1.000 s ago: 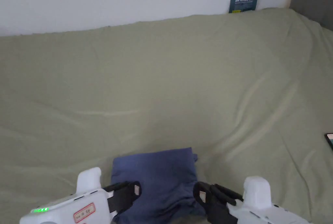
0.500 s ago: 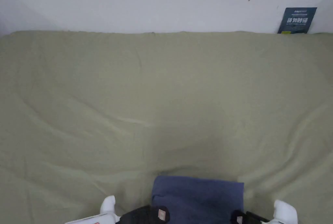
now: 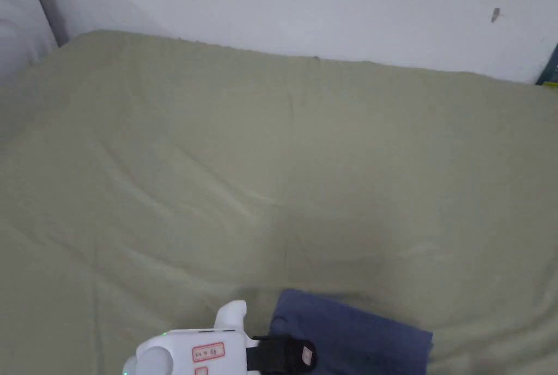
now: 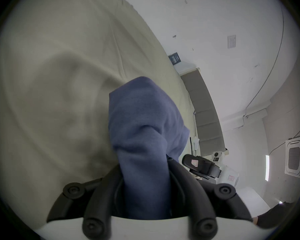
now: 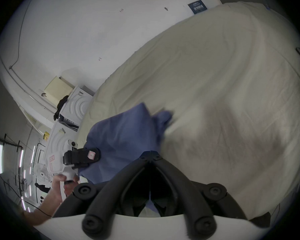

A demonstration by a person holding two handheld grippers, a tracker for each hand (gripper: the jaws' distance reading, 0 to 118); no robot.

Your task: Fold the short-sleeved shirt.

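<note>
The blue short-sleeved shirt [image 3: 354, 338], folded small, lies at the near edge of the bed. My left gripper [image 3: 294, 353] is at its left near corner. In the left gripper view the shirt [image 4: 142, 113] runs up from between the jaws of my left gripper [image 4: 143, 164], which is shut on it. In the right gripper view my right gripper [image 5: 150, 154] is shut, its tips meeting over the shirt [image 5: 125, 136], with blue cloth pinched lower between the jaws. Each gripper view shows the other gripper, the right [image 4: 197, 165] and the left [image 5: 83, 155], at the shirt's opposite side.
An olive-green sheet [image 3: 272, 174] covers the bed, wrinkled and bare beyond the shirt. A white wall [image 3: 327, 5] runs behind it, with a dark sign [image 3: 547, 68] at the right. White appliances [image 5: 76, 105] stand past the bed's left end, a grey padded headboard [image 4: 203, 108] at the right end.
The head camera has swung left, so bed, wall and shirt have shifted right and down in the picture. Both grippers stay at the shirt's near corners.
</note>
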